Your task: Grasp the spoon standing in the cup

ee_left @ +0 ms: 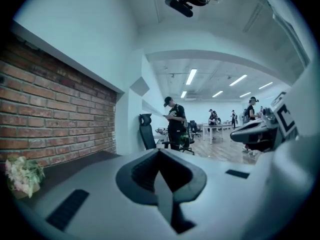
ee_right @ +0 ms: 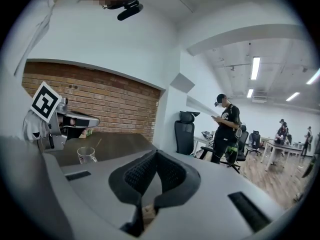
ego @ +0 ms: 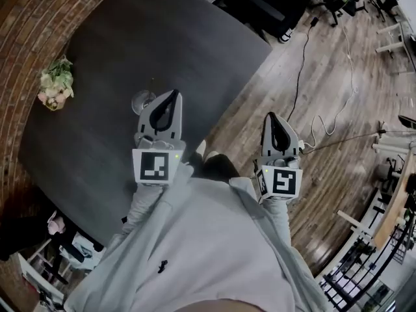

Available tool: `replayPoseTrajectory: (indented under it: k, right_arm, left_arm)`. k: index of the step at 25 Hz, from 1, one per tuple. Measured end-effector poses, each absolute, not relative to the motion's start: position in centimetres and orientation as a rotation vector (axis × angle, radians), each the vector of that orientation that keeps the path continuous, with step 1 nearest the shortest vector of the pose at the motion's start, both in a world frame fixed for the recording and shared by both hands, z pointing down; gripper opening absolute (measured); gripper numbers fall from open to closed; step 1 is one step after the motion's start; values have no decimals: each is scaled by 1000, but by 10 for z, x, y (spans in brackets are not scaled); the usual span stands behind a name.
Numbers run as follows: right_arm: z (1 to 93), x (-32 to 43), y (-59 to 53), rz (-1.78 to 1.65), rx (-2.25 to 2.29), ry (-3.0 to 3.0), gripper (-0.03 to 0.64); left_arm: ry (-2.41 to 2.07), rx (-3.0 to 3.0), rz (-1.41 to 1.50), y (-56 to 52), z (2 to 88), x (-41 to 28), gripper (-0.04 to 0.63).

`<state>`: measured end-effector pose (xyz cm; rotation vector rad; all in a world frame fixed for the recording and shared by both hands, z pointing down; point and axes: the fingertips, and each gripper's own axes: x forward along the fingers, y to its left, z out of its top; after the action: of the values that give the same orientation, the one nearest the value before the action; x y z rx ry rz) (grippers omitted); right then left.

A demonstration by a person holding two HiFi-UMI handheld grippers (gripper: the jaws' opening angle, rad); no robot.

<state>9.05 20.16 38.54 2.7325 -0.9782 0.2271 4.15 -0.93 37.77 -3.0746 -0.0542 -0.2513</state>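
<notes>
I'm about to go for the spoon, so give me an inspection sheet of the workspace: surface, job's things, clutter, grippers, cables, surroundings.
Surface: dark round table.
Job's things: glass cup on the table; spoon standing in it, untouched.
Clutter: flowers near the table's left edge.
Grippers: left gripper shut, empty, over the table beside the cup; right gripper shut, empty, over the floor.
Cables: one cable trailing across the wood floor.
Surroundings: brick wall, office chair, person standing beyond it.
</notes>
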Motion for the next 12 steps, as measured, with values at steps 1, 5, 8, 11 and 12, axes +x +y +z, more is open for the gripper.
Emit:
replayPoseTrajectory:
  k: [1, 5, 8, 11, 12]
  right_arm:
    - [386, 94, 194, 223, 2722, -1012, 15]
    - [387, 109, 163, 203, 2671, -1155, 15]
    - [387, 121, 130, 177, 2603, -1300, 15]
    - [384, 133, 95, 146, 2506, -1464, 15]
    - [384, 137, 85, 140, 2473, -1514, 15]
  left_arm:
    - [-15, -3076, -259, -16, 378, 38, 18]
    - [152, -3077, -272, -42, 379, 30, 18]
    - [329, -3078, -272, -66, 378, 21, 18]
    - [501, -3018, -245, -90, 373, 11, 18]
    - [554, -2997, -237, -97, 371, 8, 18]
